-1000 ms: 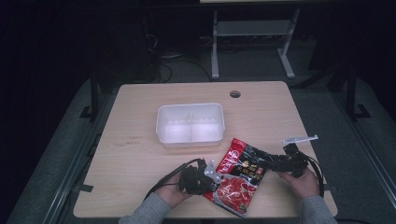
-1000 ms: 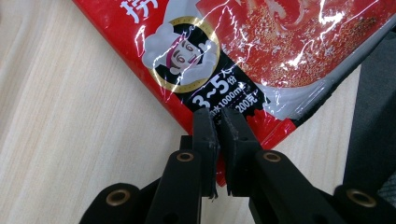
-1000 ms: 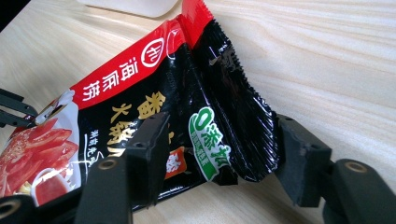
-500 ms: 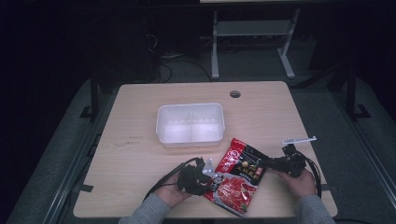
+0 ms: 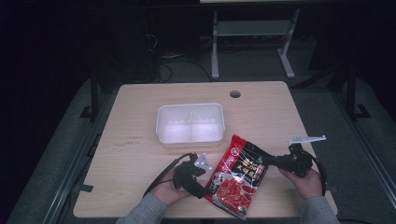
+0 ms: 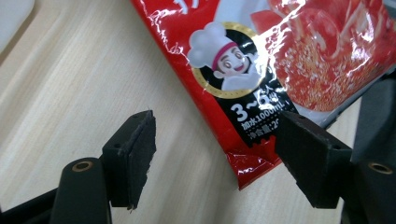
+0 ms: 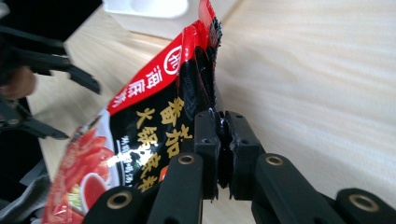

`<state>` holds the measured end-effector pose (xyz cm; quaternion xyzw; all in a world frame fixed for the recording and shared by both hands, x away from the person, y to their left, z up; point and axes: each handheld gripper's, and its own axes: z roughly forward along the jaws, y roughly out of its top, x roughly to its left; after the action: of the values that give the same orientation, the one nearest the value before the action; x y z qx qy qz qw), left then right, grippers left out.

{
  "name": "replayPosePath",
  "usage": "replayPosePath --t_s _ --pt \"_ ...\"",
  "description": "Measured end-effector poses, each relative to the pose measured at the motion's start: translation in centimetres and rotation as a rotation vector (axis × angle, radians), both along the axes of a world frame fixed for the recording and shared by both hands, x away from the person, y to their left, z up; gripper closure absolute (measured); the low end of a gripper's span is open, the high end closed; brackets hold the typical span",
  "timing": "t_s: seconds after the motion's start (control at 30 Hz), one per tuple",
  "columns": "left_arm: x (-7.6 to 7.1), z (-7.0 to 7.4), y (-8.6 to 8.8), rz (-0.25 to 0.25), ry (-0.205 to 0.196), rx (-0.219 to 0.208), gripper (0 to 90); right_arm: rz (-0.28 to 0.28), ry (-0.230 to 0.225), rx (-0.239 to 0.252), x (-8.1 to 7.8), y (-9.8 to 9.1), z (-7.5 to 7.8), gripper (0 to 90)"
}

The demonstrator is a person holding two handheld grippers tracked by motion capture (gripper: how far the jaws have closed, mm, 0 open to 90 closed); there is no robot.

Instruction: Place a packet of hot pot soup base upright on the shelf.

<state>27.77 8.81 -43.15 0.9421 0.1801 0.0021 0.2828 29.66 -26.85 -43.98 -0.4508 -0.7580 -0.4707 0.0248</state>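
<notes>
Dark room, light wood desk (image 5: 140, 154), near edge: red hotpot-base sauce pouch (image 5: 239, 175) lying between both hands, just in front of white two-compartment tub (image 5: 190, 123). Right gripper (image 7: 223, 122) just closed, clamped on pouch's right side edge, lifting it slightly. Left gripper (image 6: 212, 158) just opened, jaws apart, pouch corner loose between. Pouch soft, floppy, glossy film, likely slippery; best pinched at flat seam. Print: chef logo, "3~6", "1000ml", Chinese characters.

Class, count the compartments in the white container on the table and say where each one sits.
2: the white container has a left compartment and a right compartment, split by a central divider.
</notes>
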Motion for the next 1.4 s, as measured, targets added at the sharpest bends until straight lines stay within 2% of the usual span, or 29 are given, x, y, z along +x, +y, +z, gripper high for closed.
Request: replayPosePath --t_s 0.03,0.07,0.1,0.17,0.33,0.47,0.57,0.67,0.83,0.87,0.93,1.07,1.13,1.2,1.4 --pt "0.2 0.0 0.1 0.010 0.021 -0.025 26.2 0.003 -0.024 0.005 -0.4 0.0 0.7 84.5" --pt "0.2 0.0 0.1 0.010 0.021 -0.025 26.1 0.003 -0.024 0.005 -0.4 0.0 0.7 84.5" --pt "0.3 0.0 0.1 0.013 0.034 -0.040 26.0 0.009 -0.055 0.010 -0.8 0.0 1.4 84.8" --pt "0.6 -0.1 0.0 0.007 0.073 -0.076 26.0 0.013 -0.068 0.014 -1.1 0.1 1.8 85.0" --pt "1.3 -0.5 -0.8 -0.004 0.128 -0.103 26.4 0.050 -0.154 0.029 -2.0 0.8 4.2 85.7" --pt "1.4 -0.6 -1.4 -0.016 0.153 -0.128 26.8 0.071 -0.186 0.033 -2.4 1.3 5.1 85.9" --pt "1.5 -0.6 -1.8 -0.030 0.175 -0.146 33.2 0.099 -0.219 0.052 -2.8 1.7 5.9 86.0" --pt "1.5 -0.5 -2.0 -0.046 0.190 -0.160 37.8 0.110 -0.230 0.064 -2.9 1.9 6.2 86.1" --pt "1.5 -0.1 -2.0 -0.053 0.173 -0.143 45.7 0.132 -0.256 0.074 -3.3 2.6 6.9 86.2" --pt "1.5 0.0 -1.8 -0.050 0.169 -0.143 53.6 0.136 -0.262 0.080 -3.3 2.7 7.0 86.1" --pt "1.5 0.1 -1.6 -0.054 0.155 -0.139 60.6 0.136 -0.261 0.088 -3.3 2.6 6.9 85.8" --pt "1.5 0.2 -1.2 -0.051 0.144 -0.130 70.9 0.135 -0.264 0.086 -3.2 2.5 6.7 83.8" --pt "1.5 0.2 -1.2 -0.052 0.146 -0.133 73.4 0.135 -0.267 0.087 -3.2 2.5 6.7 83.0" --pt "1.5 0.3 -1.2 -0.051 0.135 -0.127 74.4 0.131 -0.263 0.105 -3.1 2.3 6.5 77.2" --pt "1.4 0.3 -1.3 -0.050 0.119 -0.126 76.0 0.128 -0.228 0.113 -2.5 2.1 5.7 53.5"
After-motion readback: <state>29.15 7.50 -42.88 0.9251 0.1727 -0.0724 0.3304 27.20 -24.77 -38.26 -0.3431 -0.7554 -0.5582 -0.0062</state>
